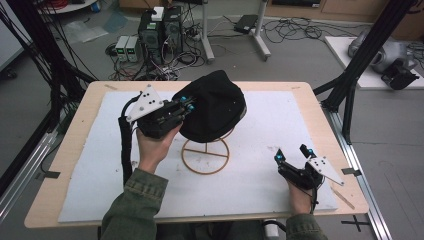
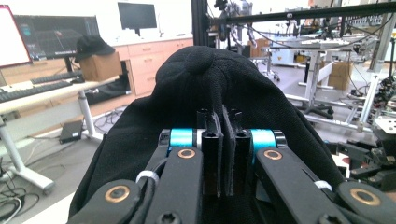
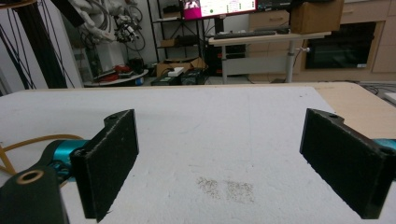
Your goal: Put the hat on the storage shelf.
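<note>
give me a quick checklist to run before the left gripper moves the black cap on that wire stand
1. Left gripper closed on the black cap: ok, a fold of fabric is pinched between its jaws.
2. Cap over the wire stand: ok, though whether it rests on the stand's top cannot be told.
3. Right gripper out of the way: ok, open and low on the white mat, apart from the stand.
4. Stand base flat on the mat: ok.
5. Depth of grip on the cap: cannot tell, only a thin fold shows.
</note>
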### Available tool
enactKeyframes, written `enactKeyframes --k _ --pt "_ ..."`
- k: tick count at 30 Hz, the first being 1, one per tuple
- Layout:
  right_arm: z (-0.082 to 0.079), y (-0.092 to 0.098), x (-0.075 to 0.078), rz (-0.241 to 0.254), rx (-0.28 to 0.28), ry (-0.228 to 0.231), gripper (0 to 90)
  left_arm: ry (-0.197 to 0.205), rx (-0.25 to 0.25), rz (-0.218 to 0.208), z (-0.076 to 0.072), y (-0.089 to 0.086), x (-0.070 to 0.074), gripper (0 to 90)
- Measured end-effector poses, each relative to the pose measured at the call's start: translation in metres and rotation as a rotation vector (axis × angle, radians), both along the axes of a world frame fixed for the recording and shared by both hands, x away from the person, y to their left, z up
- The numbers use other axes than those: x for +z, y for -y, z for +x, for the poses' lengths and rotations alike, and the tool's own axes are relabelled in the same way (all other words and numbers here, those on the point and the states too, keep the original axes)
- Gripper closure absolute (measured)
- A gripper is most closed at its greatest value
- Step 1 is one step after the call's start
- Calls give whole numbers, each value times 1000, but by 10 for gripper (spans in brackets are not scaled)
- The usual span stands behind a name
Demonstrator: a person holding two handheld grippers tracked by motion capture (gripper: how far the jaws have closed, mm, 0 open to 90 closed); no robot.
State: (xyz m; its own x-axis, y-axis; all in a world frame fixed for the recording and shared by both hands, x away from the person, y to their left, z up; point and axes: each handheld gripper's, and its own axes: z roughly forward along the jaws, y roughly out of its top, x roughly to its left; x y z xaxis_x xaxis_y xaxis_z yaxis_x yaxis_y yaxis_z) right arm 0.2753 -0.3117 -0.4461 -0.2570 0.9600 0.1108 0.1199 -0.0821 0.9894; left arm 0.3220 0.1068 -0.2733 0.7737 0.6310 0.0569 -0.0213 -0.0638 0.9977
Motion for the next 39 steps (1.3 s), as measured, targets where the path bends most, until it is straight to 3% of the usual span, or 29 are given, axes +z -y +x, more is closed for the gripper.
enactKeyframes --k 10,18,31,39 --pt "0 -1 1 -14 1 10 108 -44 2 25 3 0 2 868" --pt "-1 -1 1 -15 1 12 108 -57 -1 41 3 1 4 868" --pt "-2 -2 1 -15 -4 14 108 -71 -5 21 5 2 3 848" --pt "-2 -2 2 -17 -1 18 108 -78 -10 25 6 4 2 698"
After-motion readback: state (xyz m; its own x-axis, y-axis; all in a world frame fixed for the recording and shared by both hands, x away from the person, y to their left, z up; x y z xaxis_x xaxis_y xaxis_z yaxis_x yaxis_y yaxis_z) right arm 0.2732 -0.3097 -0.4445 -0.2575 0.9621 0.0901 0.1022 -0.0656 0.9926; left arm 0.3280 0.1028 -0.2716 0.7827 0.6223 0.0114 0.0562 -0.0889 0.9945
